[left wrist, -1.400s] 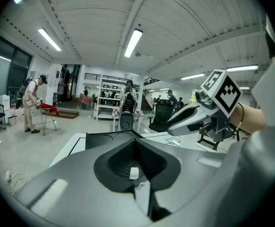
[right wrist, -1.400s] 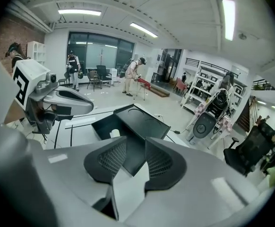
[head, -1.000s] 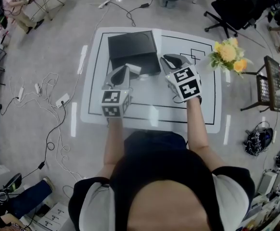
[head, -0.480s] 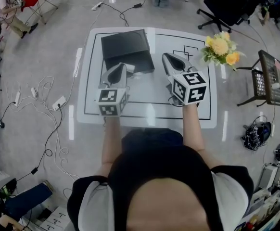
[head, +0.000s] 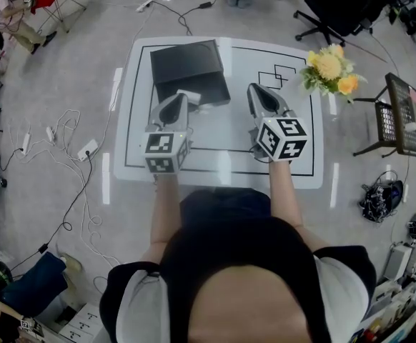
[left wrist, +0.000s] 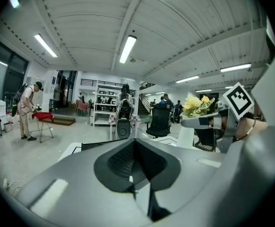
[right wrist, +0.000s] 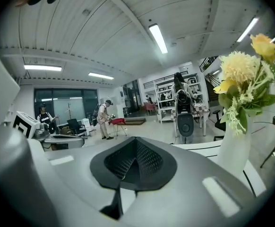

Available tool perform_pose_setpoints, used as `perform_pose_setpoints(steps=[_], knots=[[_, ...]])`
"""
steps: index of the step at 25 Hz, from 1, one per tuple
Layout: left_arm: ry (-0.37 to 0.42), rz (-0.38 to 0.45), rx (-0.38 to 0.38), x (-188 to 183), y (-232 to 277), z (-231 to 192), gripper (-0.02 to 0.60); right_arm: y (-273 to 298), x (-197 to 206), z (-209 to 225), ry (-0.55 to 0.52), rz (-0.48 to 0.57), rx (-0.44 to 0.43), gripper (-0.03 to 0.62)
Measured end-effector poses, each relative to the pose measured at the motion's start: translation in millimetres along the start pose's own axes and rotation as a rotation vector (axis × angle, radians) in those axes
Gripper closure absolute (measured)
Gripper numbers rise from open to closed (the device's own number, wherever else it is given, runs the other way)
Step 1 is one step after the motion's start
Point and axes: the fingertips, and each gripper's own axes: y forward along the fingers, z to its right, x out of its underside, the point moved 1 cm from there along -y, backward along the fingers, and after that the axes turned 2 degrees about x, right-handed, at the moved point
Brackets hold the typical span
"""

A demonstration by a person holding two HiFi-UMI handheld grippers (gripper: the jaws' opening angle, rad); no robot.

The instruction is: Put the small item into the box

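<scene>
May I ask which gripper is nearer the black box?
The left gripper, its tip at the near edge of the black box; the right gripper stands apart.

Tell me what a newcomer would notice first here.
The left gripper and right gripper, each carrying a black-and-white marker cube, reach over the white table. The left seemingly pinches a small white item at the black box's near edge; yellow flowers brighten the far right corner.
</scene>
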Motion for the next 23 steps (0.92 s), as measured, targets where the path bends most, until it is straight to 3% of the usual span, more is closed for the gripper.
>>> perform_pose_setpoints(steps=[7, 23], knots=[[0.0, -0.005, -0.001, 3, 3, -1, 0.572, 6, 4, 1, -0.054, -0.021, 0.016, 0.594], [-0.004, -0.032, -0.011, 10, 2, -4, 0.572, 17, 5, -9, -0.058, -0.037, -0.027, 0.594]])
